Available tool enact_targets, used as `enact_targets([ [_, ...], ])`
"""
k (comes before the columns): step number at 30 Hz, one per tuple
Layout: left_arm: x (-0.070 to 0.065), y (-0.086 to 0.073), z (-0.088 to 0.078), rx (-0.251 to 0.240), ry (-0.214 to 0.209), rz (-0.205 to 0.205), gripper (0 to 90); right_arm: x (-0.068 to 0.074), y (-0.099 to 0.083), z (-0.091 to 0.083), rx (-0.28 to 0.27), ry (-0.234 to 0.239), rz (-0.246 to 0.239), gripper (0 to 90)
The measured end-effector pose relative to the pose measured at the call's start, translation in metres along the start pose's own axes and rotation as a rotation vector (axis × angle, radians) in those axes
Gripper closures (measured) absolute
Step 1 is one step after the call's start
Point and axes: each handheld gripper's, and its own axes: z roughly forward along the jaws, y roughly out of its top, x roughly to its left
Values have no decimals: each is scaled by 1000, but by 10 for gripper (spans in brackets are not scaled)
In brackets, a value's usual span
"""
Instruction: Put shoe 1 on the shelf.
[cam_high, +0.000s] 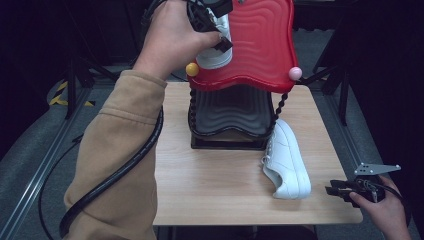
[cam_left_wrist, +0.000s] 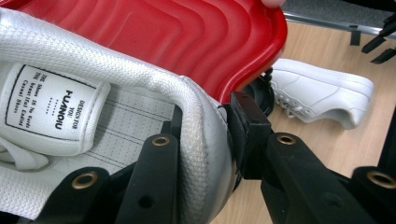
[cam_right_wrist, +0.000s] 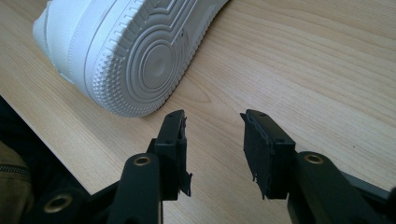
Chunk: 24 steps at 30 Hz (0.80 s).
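High view: the left tongs, at the top centre of the frame, are clamped on the heel wall of a white shoe held over the red shelf of a two-tier rack. A black shelf sits below it, in the middle of the frame, on the tabletop. A second shoe lies on its side at the right of the tabletop, just beside the rack's base. The right tongs, at the lower right, hover off the tabletop's edge.

Left gripper view: one jaw is inside the held shoe, the other outside its heel; the red shelf fills the upper frame.

Right gripper view: the right tongs stand apart, with nothing between them, above the wood; the second shoe's sole faces them at the upper left.
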Motion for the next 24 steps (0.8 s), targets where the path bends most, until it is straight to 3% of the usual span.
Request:
enact_targets([
  [4,0,10,12,25,40,32,727,-1,0,2,3,1,-4,597],
  [11,-2,18,25,7,6,66,727,-1,-1,3,12,5,0,590],
  [13,-4,22,30,23,12,89,725,-1,-1,4,17,7,1,589],
  [24,-5,15,54,71,4,96,729,1,0,7,25,13,-9,584],
])
